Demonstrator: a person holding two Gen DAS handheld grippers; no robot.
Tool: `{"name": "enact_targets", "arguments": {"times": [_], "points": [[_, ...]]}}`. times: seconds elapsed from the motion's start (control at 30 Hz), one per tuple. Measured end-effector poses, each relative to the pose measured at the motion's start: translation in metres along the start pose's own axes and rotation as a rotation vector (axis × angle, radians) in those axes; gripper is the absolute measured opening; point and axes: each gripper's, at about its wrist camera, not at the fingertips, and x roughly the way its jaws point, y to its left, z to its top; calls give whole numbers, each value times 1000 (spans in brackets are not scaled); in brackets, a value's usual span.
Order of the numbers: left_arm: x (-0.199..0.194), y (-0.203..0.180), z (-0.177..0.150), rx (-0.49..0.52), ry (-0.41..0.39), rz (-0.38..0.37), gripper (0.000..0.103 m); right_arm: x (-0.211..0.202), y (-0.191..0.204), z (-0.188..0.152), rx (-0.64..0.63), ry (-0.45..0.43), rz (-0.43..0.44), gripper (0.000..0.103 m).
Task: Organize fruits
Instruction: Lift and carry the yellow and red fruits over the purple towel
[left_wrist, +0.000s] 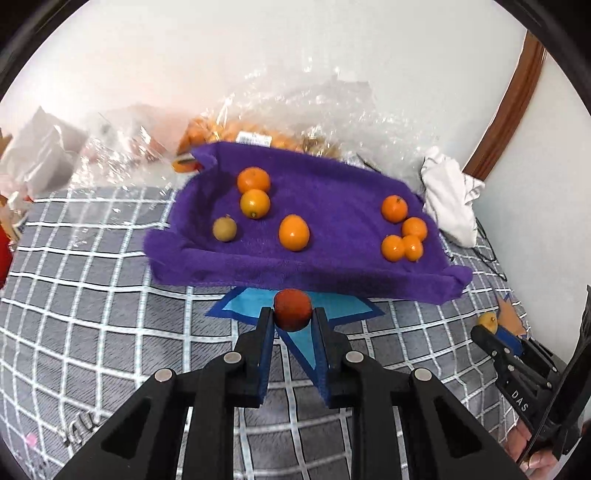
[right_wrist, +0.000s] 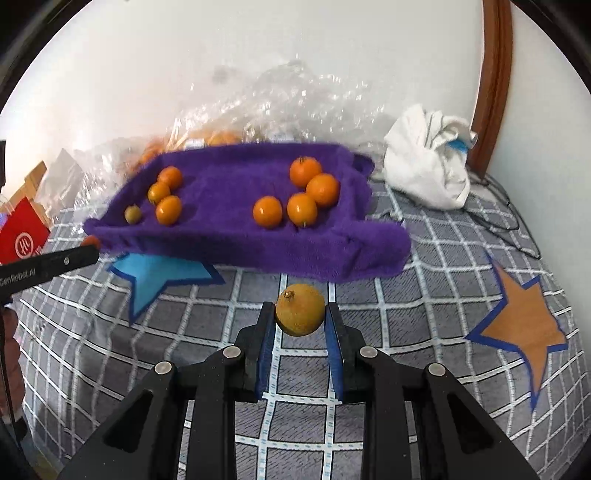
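Left wrist view: looks steeply down along its fingers, close over the checked bedcover (left_wrist: 92, 295). Right wrist view: likewise. Shared: purple towel tray (left_wrist: 332, 273), blue star (left_wrist: 236, 306), white wall.

- Your surface is a bed with a grey checked cover (right_wrist: 424, 266).
- On it lie your purple towel tray (right_wrist: 258, 254), blue star (right_wrist: 155, 277), orange star (right_wrist: 524, 325), white cloth (right_wrist: 428, 162) and clear plastic bags (left_wrist: 295, 110).

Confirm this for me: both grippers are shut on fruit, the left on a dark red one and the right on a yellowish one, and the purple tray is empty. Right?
Not quite: the purple tray is not empty. The right wrist view shows several orange fruits and one small greenish fruit lying in it. The rest holds: the left gripper is shut on the dark red fruit, the right gripper on the yellowish fruit.
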Motion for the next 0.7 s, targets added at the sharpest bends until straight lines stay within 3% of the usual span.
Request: {"name": "enact_targets", "arguments": {"times": [0.4, 0.7], "points": [[-62, -2, 0, 4, -85, 34, 20, -47, 1, 19, -4, -77, -3, 27], [-81, -1, 22, -13, -141, 80, 20, -49, -5, 58, -13, -107, 3, 27]]}}
